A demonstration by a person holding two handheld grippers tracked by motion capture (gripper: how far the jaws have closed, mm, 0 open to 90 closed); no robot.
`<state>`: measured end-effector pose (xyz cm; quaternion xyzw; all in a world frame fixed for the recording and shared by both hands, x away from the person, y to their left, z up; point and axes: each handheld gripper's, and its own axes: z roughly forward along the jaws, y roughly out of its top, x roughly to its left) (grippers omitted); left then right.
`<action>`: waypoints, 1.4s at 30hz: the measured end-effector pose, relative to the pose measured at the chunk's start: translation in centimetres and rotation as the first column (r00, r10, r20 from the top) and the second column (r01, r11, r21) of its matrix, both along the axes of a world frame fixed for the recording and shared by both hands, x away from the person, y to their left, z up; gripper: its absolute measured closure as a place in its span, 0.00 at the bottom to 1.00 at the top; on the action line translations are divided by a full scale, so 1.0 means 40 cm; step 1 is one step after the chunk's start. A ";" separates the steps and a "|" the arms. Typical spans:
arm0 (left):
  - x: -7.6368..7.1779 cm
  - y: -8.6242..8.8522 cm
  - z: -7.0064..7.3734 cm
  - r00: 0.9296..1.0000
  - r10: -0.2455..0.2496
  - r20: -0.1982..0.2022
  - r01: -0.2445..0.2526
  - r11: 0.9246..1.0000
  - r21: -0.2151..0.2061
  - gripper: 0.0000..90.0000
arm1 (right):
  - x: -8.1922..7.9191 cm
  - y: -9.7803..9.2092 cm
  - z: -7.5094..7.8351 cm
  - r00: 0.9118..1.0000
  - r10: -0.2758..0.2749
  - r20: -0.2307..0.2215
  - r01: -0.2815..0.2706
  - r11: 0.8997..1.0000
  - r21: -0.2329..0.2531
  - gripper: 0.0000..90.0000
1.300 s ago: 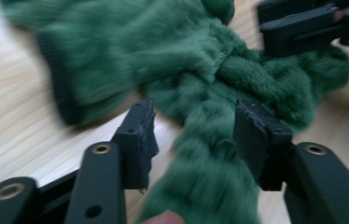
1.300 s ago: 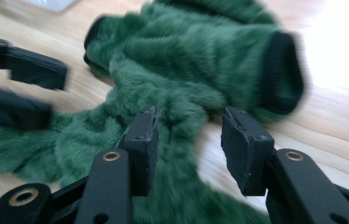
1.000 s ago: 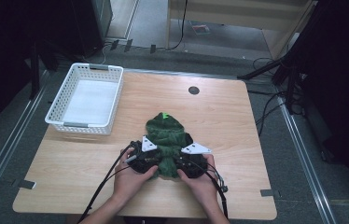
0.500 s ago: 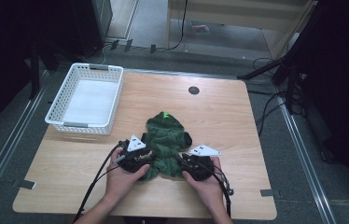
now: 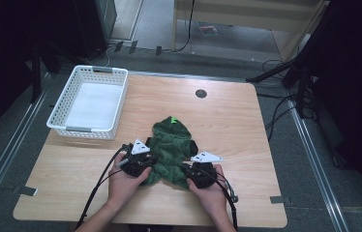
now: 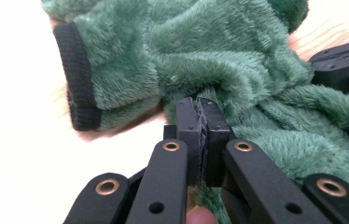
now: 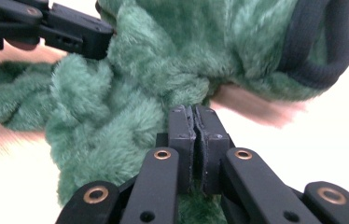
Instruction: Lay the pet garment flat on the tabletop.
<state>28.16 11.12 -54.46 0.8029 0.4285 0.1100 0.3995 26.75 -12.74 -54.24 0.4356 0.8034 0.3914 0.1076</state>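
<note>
The green fleece garment (image 5: 171, 152) lies bunched on the near middle of the wooden surface (image 5: 247, 125). The left tongs (image 6: 201, 122) pinch its left edge; the right tongs (image 7: 194, 126) pinch its right edge. A white basket (image 5: 90, 102) stands at the far left.

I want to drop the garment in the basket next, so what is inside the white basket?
The white basket by the table's left edge holds no loose item; its pale, flat bottom shows. The near wall hides a strip of the floor. The green fleece garment lies outside it.
</note>
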 end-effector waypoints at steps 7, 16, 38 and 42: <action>-0.016 0.022 0.003 0.999 -0.010 0.037 0.013 0.997 -0.082 0.68 | 0.022 -0.043 0.080 0.998 -0.024 0.066 0.014 0.990 0.140 0.72; -0.018 0.024 -0.017 0.999 0.003 0.043 0.001 0.997 -0.083 0.69 | 0.271 0.039 0.127 0.987 -0.158 -0.010 0.158 0.980 0.118 0.71; -0.043 0.021 -0.015 0.993 -0.072 0.095 0.077 0.996 -0.050 0.93 | 0.426 0.175 0.031 0.977 -0.211 0.015 0.209 0.952 -0.223 0.76; -0.043 0.021 -0.015 0.993 -0.071 0.093 0.076 0.995 -0.057 0.92 | 0.460 0.158 0.029 0.977 -0.206 0.051 0.212 0.948 -0.237 0.79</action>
